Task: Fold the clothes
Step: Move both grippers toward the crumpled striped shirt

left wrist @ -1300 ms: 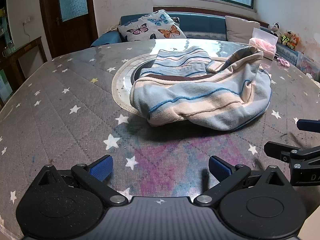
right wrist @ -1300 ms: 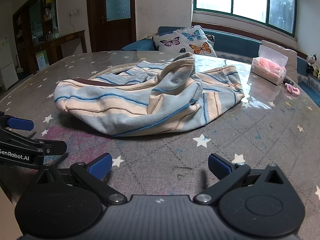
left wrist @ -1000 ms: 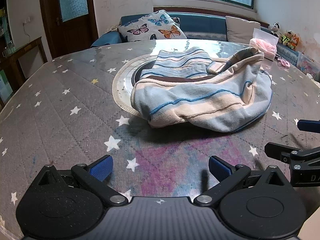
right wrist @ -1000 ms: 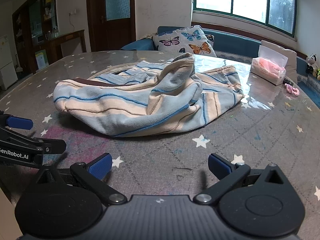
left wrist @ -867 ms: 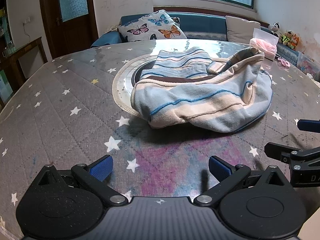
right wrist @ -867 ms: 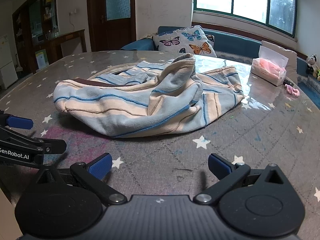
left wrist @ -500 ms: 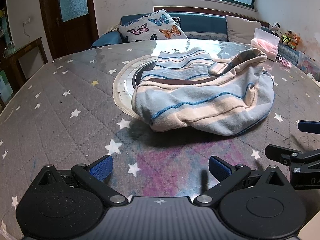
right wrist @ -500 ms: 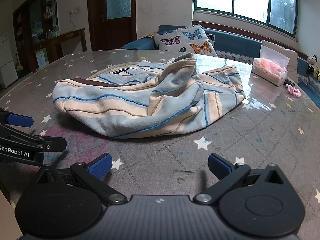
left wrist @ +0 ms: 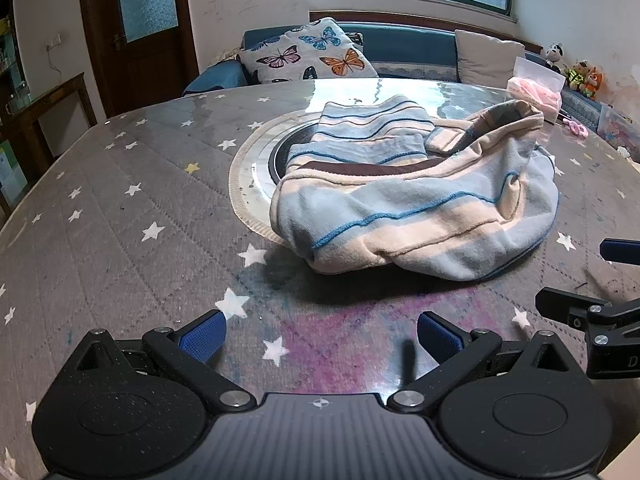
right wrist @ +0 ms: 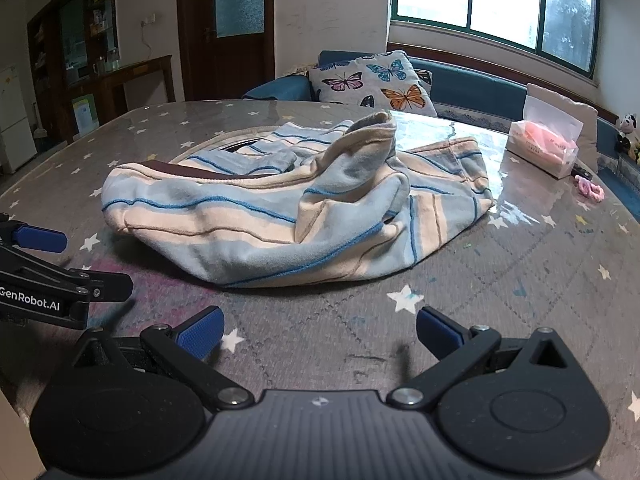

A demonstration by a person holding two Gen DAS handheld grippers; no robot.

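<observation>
**Hovering short of a crumpled striped garment, both grippers empty**

Lying in a loose heap, the striped garment [left wrist: 416, 200] sits in the middle of the round bench [left wrist: 120, 208], partly over the pale ring of a turntable [left wrist: 248, 176] let into the top. It is bunched, not spread: a dark brown band runs along one raised edge, and in the right wrist view a cuff or hem end [right wrist: 372, 128] stands up above the pile. Nothing is flat enough to fold yet, so the first job is probably to find two edges or corners and pull the cloth out flat.

The left gripper [left wrist: 320, 330] hangs low over the near part of the bench, pointing at the near left side of the heap, its jaws spread wide and holding nothing. The right gripper [right wrist: 318, 326] sits just beside it, aimed at the near right side, its jaws equally wide apart and empty. Each shows at the edge of the other's view, so they are level and side by side, both clear of the cloth. That paired stance suits a two-point pick along the near edge.

A tissue box [right wrist: 544, 144] stands at the far right, well apart from the garment, and a butterfly cushion [left wrist: 308, 56] rests on the sofa beyond.
</observation>
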